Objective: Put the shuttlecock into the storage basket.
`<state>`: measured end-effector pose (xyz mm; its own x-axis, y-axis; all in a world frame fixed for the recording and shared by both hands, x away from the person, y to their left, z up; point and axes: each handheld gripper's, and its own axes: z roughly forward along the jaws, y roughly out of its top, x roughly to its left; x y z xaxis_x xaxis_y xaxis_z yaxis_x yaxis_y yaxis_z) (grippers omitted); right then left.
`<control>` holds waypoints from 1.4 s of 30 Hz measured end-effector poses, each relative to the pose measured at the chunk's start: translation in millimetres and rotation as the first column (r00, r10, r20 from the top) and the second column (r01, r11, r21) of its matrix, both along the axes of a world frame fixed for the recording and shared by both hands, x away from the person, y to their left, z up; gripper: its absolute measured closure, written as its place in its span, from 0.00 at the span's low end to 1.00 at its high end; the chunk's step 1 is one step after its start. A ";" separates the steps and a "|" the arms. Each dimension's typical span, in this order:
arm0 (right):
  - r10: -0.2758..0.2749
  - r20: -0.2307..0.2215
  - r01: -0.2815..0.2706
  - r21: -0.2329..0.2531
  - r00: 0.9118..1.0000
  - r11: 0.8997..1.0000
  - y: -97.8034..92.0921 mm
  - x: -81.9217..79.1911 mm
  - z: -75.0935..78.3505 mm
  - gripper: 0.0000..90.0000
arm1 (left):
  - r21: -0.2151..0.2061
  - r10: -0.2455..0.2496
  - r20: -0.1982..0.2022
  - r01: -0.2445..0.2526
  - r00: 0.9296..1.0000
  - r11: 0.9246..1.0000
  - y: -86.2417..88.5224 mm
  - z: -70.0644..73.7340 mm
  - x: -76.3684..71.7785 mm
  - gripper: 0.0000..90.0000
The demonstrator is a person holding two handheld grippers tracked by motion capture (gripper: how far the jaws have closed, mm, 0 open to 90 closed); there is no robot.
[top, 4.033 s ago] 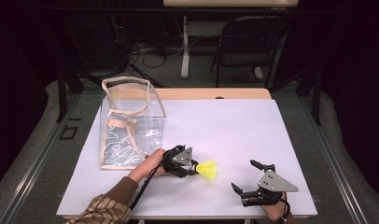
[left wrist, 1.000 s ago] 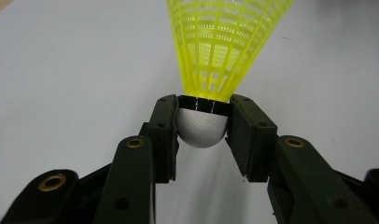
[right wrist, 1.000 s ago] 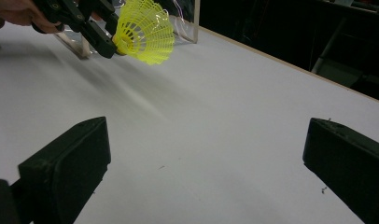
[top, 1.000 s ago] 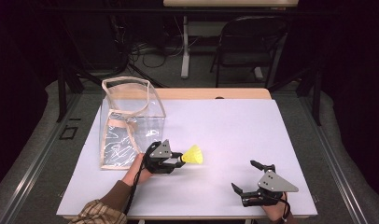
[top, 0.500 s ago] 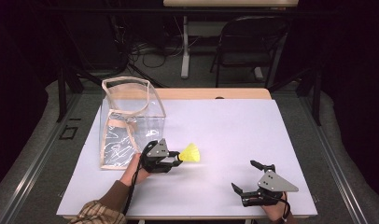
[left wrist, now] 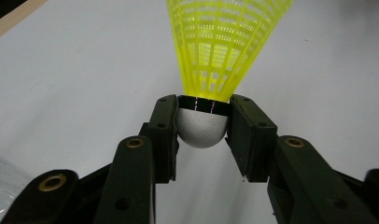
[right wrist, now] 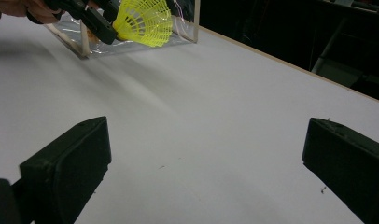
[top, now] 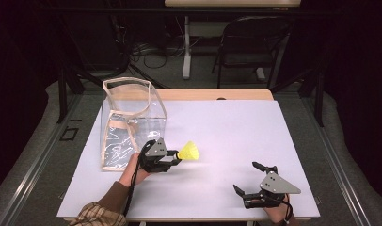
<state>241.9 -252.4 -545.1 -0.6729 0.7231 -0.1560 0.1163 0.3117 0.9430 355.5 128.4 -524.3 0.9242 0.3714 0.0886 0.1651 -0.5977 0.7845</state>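
The left tool [top: 176,160] is clamped on the white cork of the yellow shuttlecock [top: 189,152], just beside the clear bag [top: 132,122]. The right tool [top: 251,180] rests wide open, holding nothing, near the white surface's [top: 236,127] front edge.

The yellow shuttlecock [top: 189,152] has a latticed plastic skirt and a rounded white cork nose. It is held by that nose [left wrist: 201,129], with a dark band just above it, and its flared skirt points away toward the table's middle. It seems lifted a little off the white table, just beside the clear bag [top: 132,127].
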 end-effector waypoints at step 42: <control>-0.001 -0.006 0.001 0.004 1.000 1.000 0.3 0.6 -0.4 0.00 | -0.050 0.093 0.022 -0.092 0.995 0.995 13.6 23.0 6.9 0.71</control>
